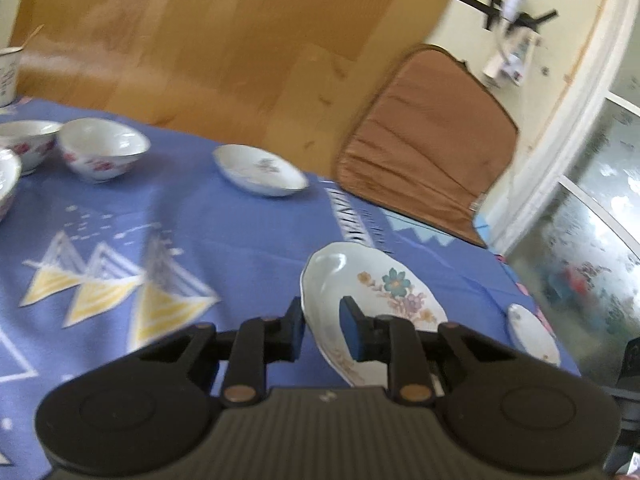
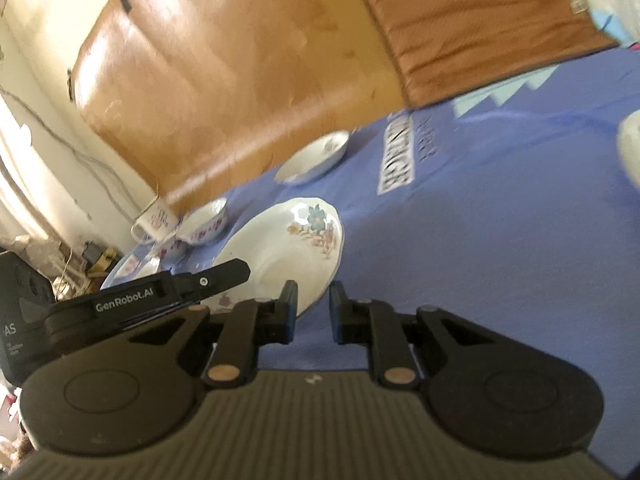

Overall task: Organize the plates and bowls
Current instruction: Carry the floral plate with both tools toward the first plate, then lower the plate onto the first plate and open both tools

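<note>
A white floral plate [image 1: 372, 292] is lifted and tilted over the blue tablecloth [image 1: 200, 220]. My left gripper [image 1: 322, 320] is shut on its near left rim, one pad outside the rim and one on the inner face. In the right wrist view the same plate [image 2: 280, 248] lies ahead. The plate's near right rim sits between the narrow jaws of my right gripper [image 2: 314, 300], tight against the left pad. One of the left gripper's fingers [image 2: 228, 274] reaches over the plate from the left.
Two floral bowls [image 1: 102, 148] [image 1: 24, 140] and a mug [image 1: 8, 76] stand at the far left. A small plate [image 1: 260, 170] lies near the table's far edge and a saucer [image 1: 534, 336] at the right. A brown chair cushion [image 1: 428, 140] stands beyond the table.
</note>
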